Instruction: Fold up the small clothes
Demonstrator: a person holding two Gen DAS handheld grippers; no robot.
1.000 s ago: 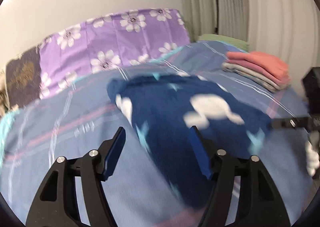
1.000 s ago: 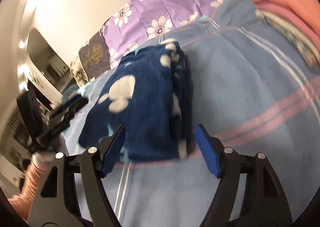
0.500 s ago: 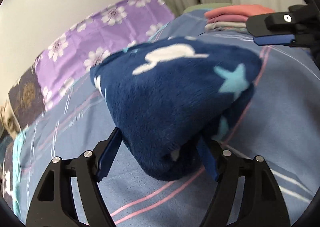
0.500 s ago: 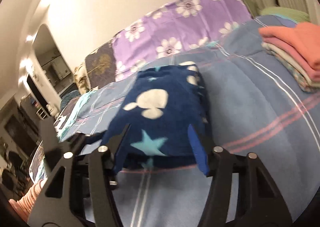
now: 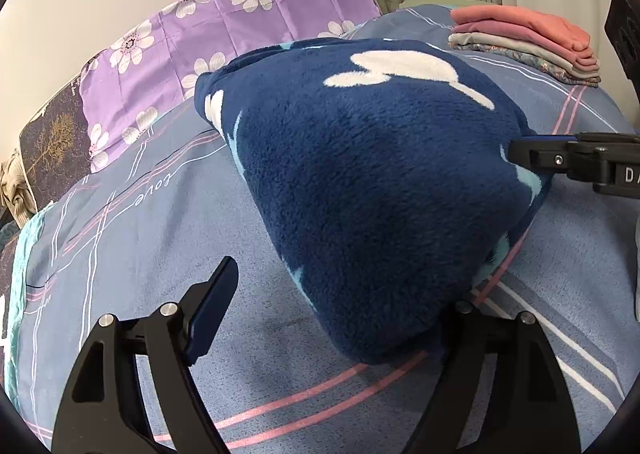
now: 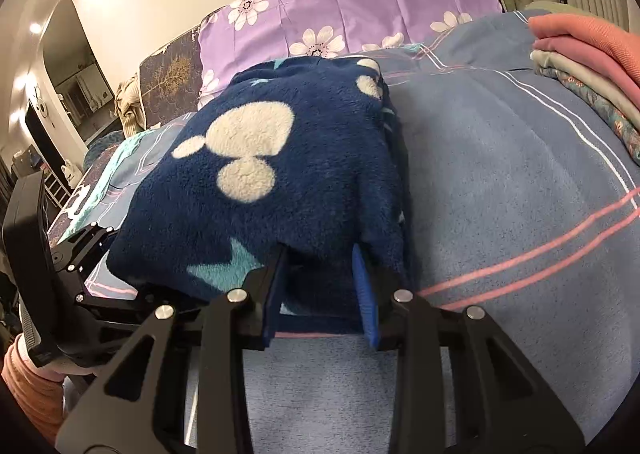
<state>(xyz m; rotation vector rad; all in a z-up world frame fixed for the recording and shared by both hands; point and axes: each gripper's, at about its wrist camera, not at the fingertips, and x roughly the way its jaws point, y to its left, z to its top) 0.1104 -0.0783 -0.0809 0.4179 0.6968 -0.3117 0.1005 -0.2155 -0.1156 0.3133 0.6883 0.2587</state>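
On the blue striped bedspread (image 5: 132, 254): a folded navy fleece garment (image 5: 372, 174) between two handheld grippers.

Left-wrist view, from left to right: a purple floral pillow (image 5: 224, 26) lies at upper left; the left gripper (image 5: 332, 294) at the bottom of the frame is spread wide, its left finger bare over the bedspread and its right finger hidden under the garment's near corner, clasping nothing that can be seen; the garment, patterned with white shapes and pale blue stars, fills the centre; the right gripper (image 5: 520, 152) meets its edge at middle right; a stack of folded clothes (image 5: 528, 42) sits at upper right. Right-wrist view: the left gripper (image 6: 84, 250) shows at lower left beneath the garment's (image 6: 260, 182) corner; the right gripper (image 6: 320, 286), bottom centre, has its fingers drawn close together on the garment's near edge, gripping the fleece.
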